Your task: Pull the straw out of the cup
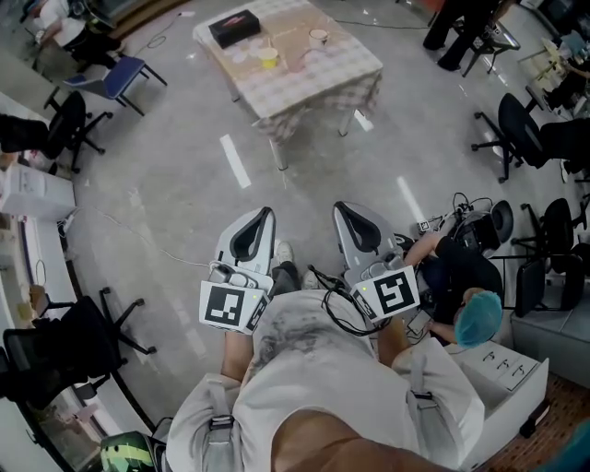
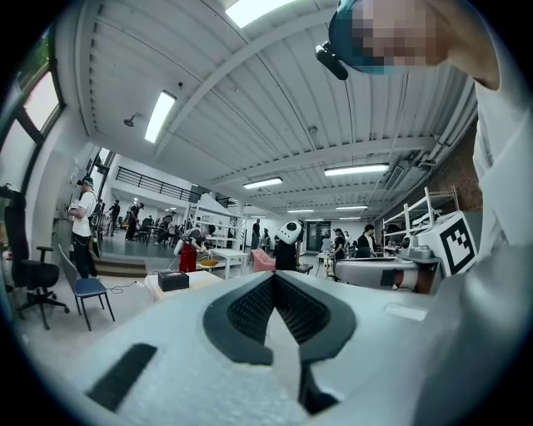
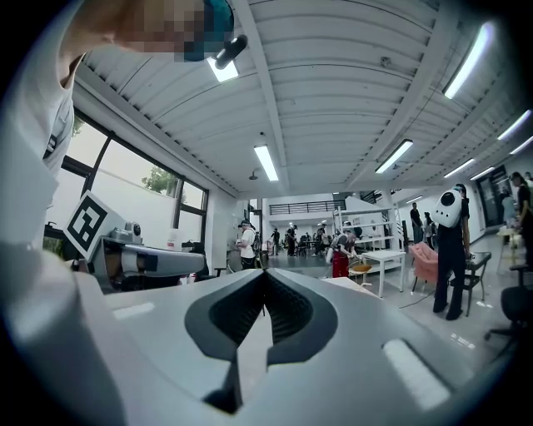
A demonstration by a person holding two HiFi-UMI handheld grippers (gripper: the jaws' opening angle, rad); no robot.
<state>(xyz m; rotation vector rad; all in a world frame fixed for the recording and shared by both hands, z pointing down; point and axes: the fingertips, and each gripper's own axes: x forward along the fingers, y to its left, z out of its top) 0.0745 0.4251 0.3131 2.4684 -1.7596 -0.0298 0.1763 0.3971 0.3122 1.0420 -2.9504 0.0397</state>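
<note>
Before the torso (image 1: 304, 359), left gripper (image 1: 268, 212) and right gripper (image 1: 340, 206) level, fingers (image 2: 248, 309) together.

I had the table (image 1: 350, 66) at twelve o'clock, a box (image 1: 234, 28) on its ten o'clock corner, a cup (image 1: 268, 57) near its middle; a chair (image 1: 120, 78) stood at ten o'clock.
</note>
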